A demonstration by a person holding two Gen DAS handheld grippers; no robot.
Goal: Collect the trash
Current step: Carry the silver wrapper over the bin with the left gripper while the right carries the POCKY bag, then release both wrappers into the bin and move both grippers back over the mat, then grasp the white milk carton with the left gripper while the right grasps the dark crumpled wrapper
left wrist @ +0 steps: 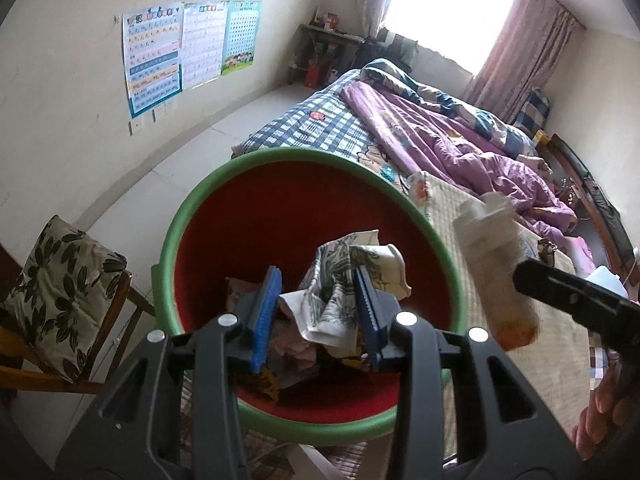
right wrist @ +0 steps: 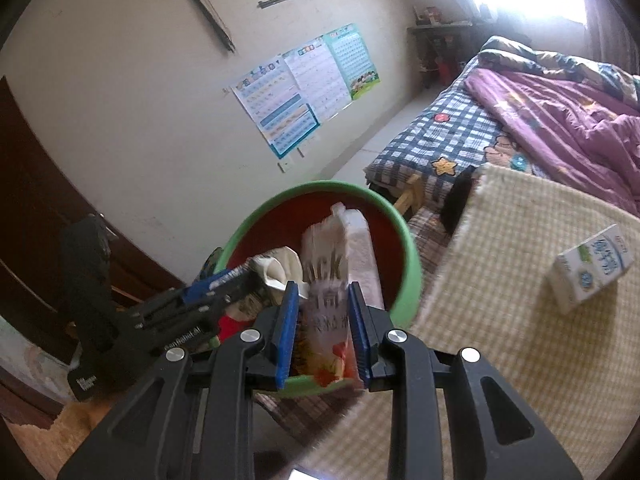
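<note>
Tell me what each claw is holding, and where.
Right claw: a flattened snack pouch, pinched at its lower end above the green bin. Left claw: crumpled printed paper, gripped at the sides.

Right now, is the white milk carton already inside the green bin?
No. The milk carton lies on the woven mat, outside the green bin.

1. Left gripper (left wrist: 316, 316): black plastic frame with triangular cutouts, round silver screw heads at the pivots, blue ribbed pads (left wrist: 264, 316).
2. Right gripper (right wrist: 323, 332): same build, with white lettering along the left gripper's side.
</note>
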